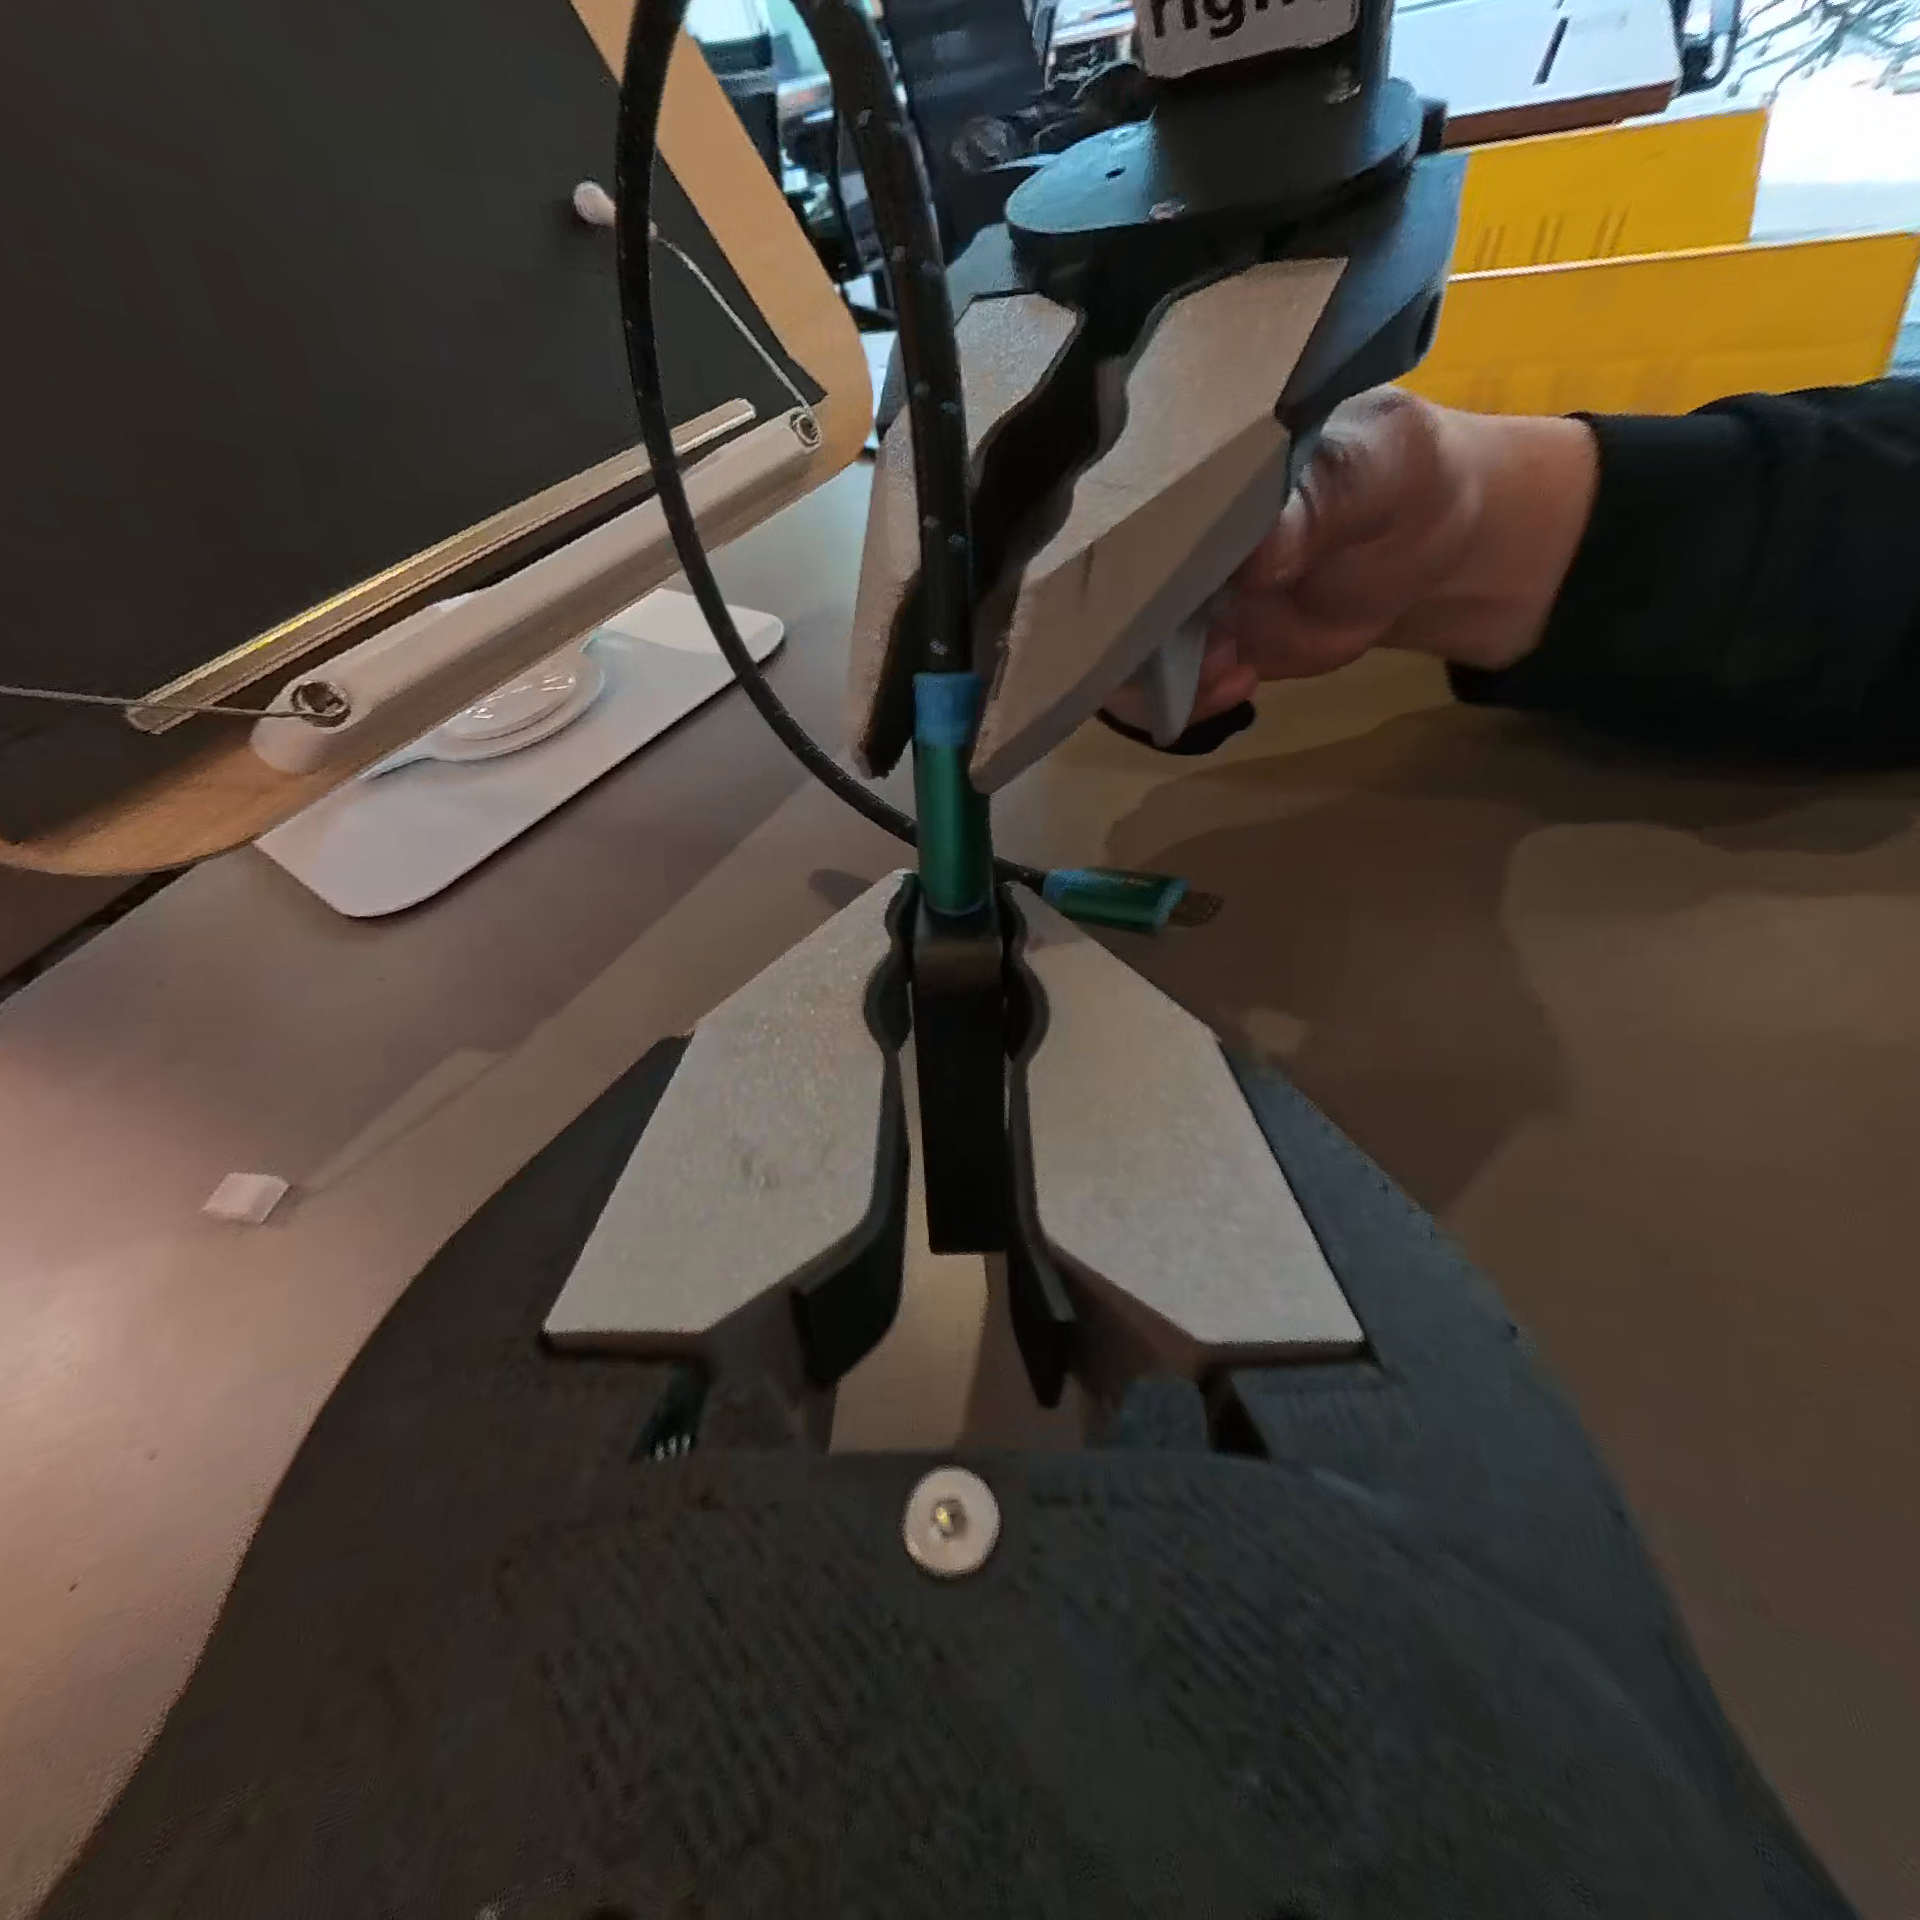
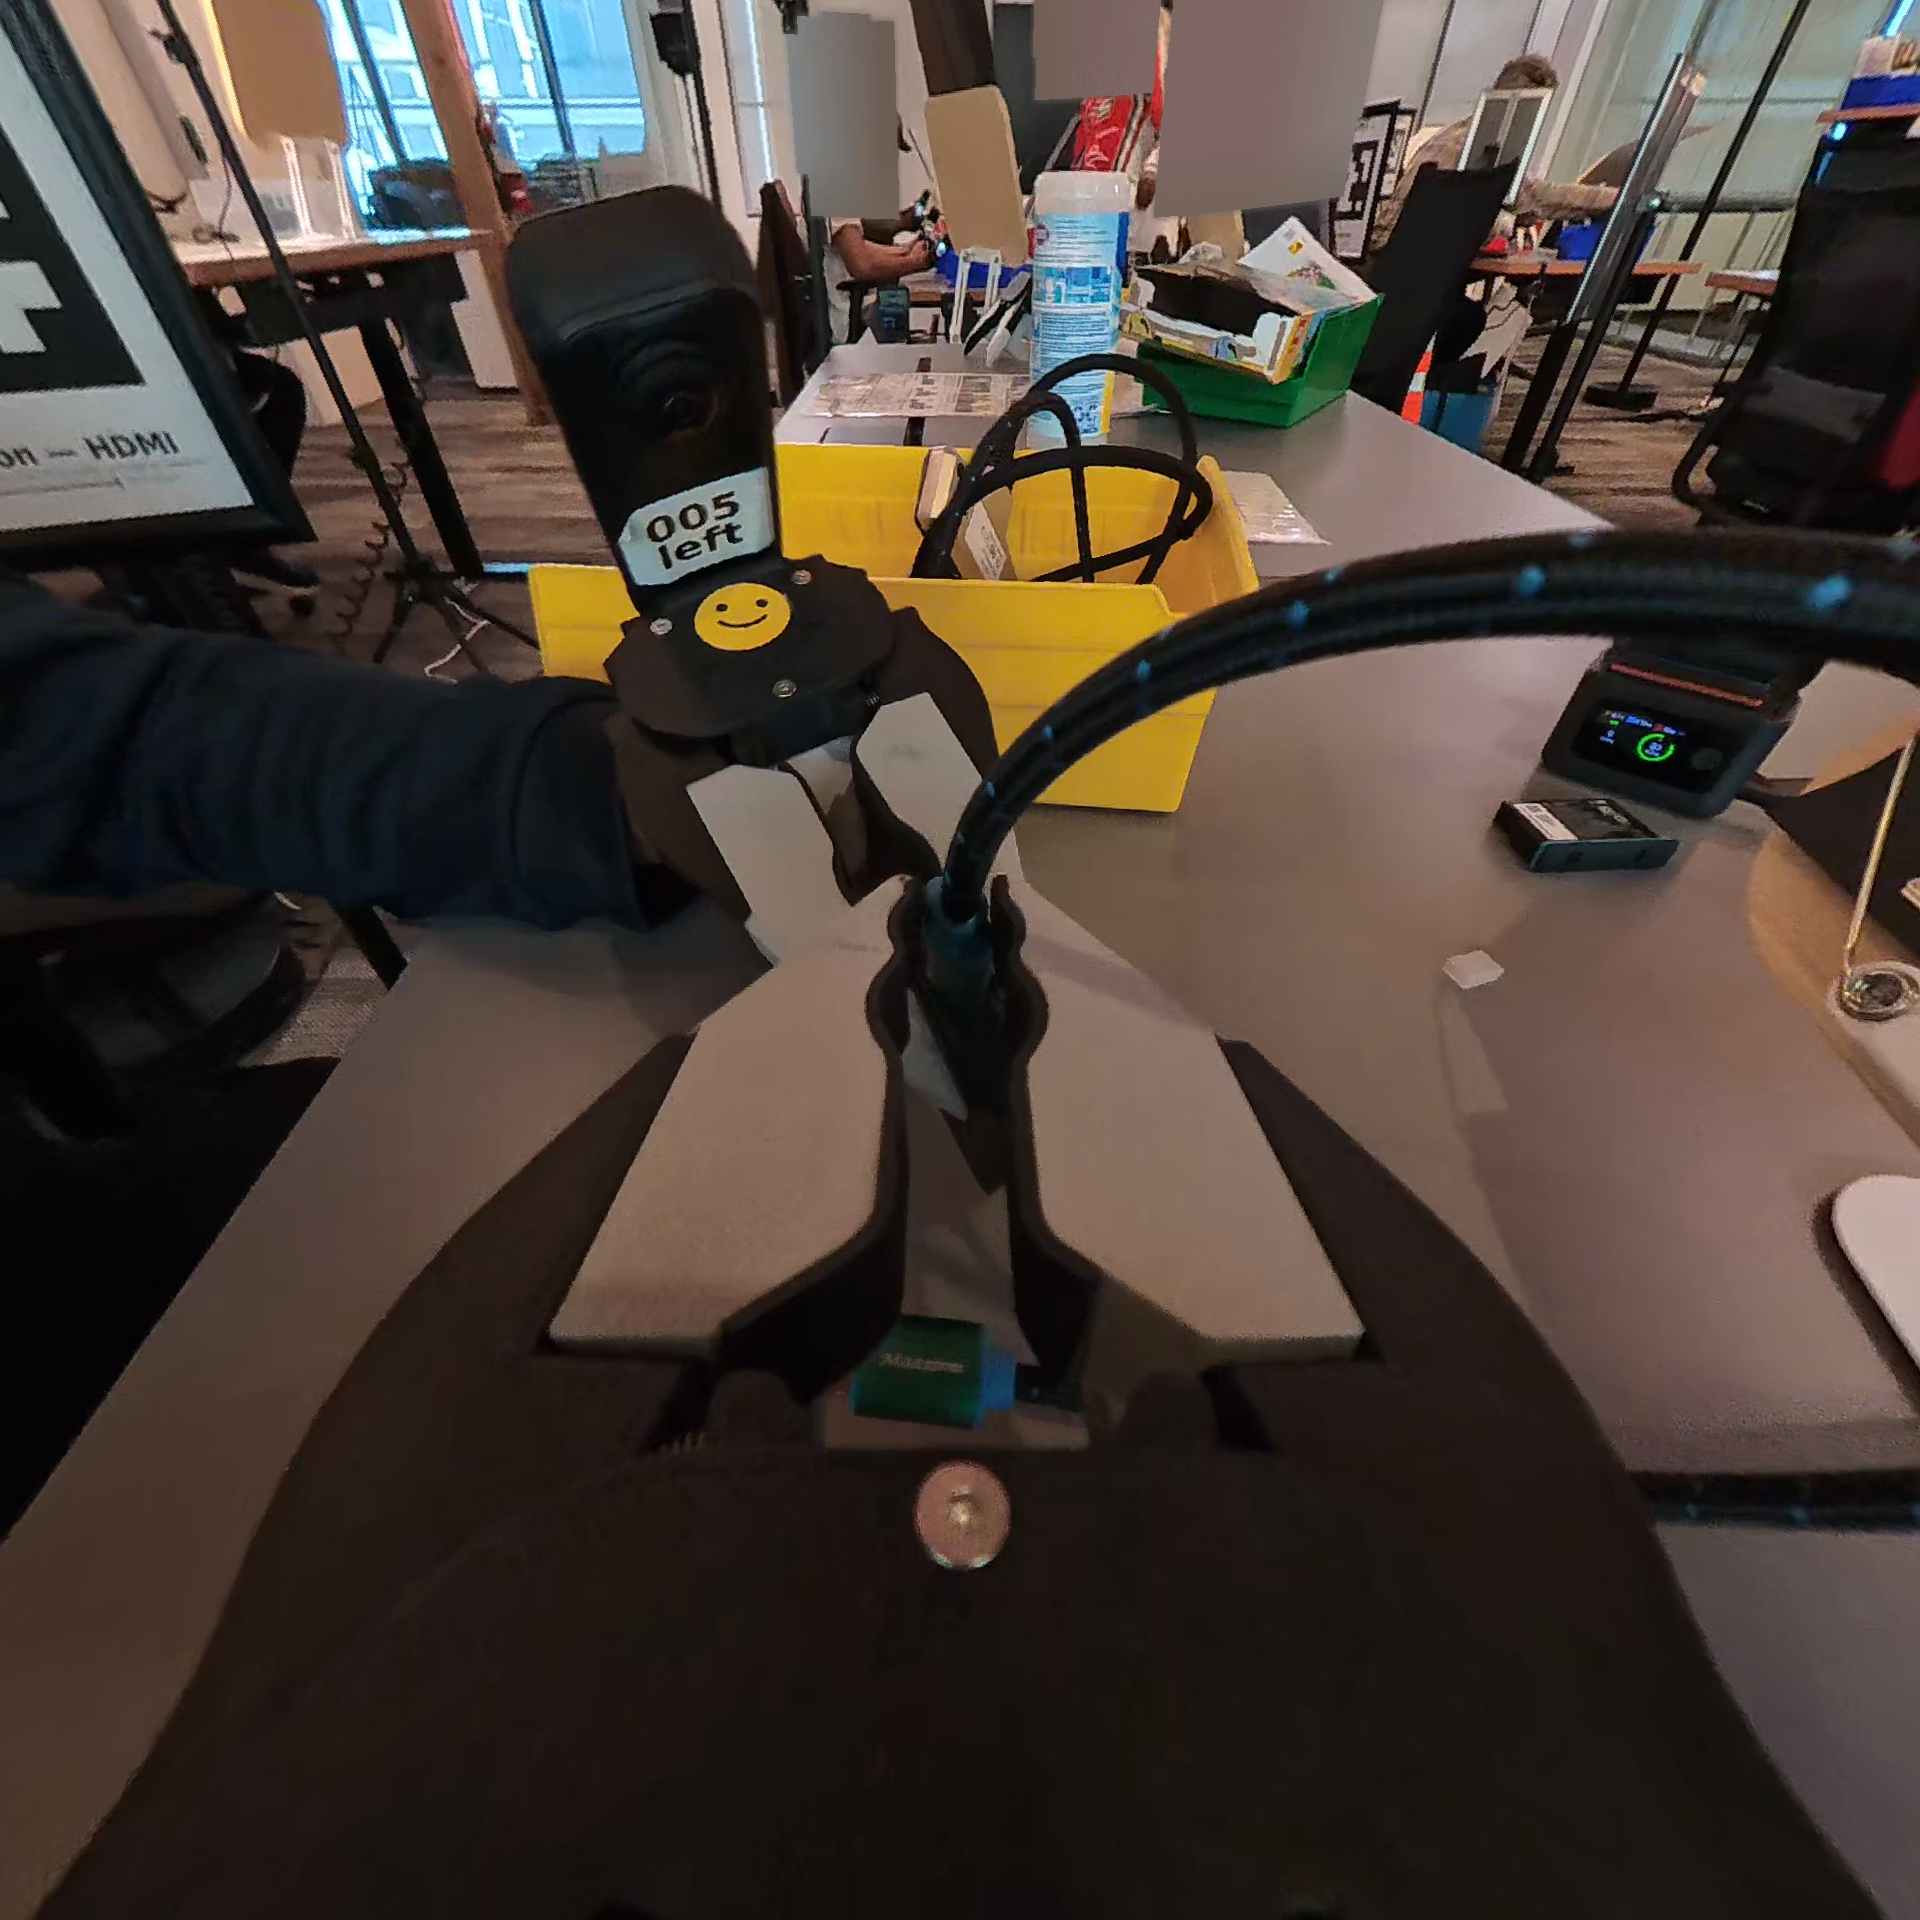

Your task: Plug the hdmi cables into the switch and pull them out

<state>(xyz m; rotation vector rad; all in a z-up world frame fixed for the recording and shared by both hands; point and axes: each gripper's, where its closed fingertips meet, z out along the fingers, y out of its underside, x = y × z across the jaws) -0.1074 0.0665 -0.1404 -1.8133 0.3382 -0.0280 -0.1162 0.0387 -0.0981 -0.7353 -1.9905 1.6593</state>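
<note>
Two-handed holding above the table [image 1: 1558, 1091]. Clamping the black switch [image 1: 961, 1091] tight in the left gripper [image 1: 956, 914]. Pinching the green hdmi plug [image 1: 951, 831] in the right gripper [image 1: 935, 764], touching the switch's end. Wearing a white lettered label [image 2: 694, 530] and yellow smiley sticker [image 2: 741, 615] on the left gripper's camera mount. Looping across the view: the braided cable [image 1: 649, 416]. Lying on the table just behind: a second green plug [image 1: 1122, 899]. Sitting coiled in the yellow bin [image 2: 1039, 665]: black cables [image 2: 1081, 499].
</note>
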